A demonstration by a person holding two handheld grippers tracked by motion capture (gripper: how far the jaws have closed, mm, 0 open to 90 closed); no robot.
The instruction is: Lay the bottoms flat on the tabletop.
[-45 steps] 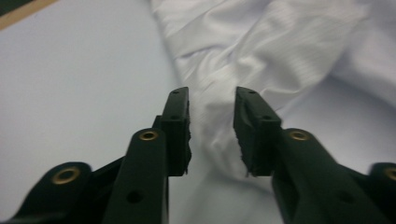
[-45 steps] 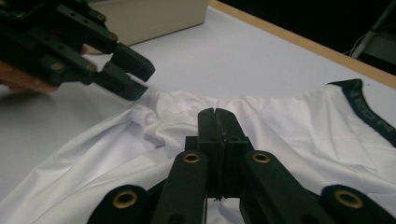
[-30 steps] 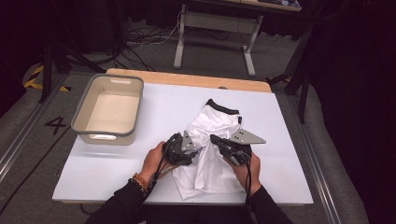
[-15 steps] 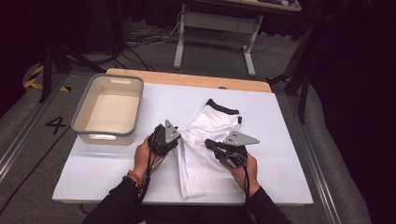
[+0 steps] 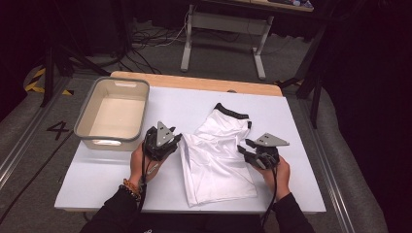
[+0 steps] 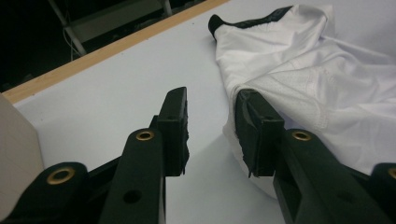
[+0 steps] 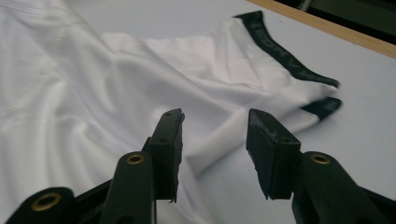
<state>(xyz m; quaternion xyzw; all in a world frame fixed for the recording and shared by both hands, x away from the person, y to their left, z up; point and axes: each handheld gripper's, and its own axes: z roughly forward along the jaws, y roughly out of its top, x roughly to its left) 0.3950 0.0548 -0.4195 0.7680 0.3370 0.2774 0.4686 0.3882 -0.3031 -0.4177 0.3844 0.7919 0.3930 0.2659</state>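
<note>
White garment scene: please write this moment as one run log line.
white garment: flat on table | left gripper: open | right gripper: open

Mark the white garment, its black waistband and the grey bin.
white garment [image 5: 214, 162], high view, middle of the fabric.
black waistband [image 7: 280, 49], right gripper view, middle of the band.
grey bin [image 5: 111, 141], high view, near rim.

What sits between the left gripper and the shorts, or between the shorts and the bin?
Nothing visible. The left gripper, jaws apart, is at the shorts' left edge, with bare table between the shorts and the empty bin.
</note>
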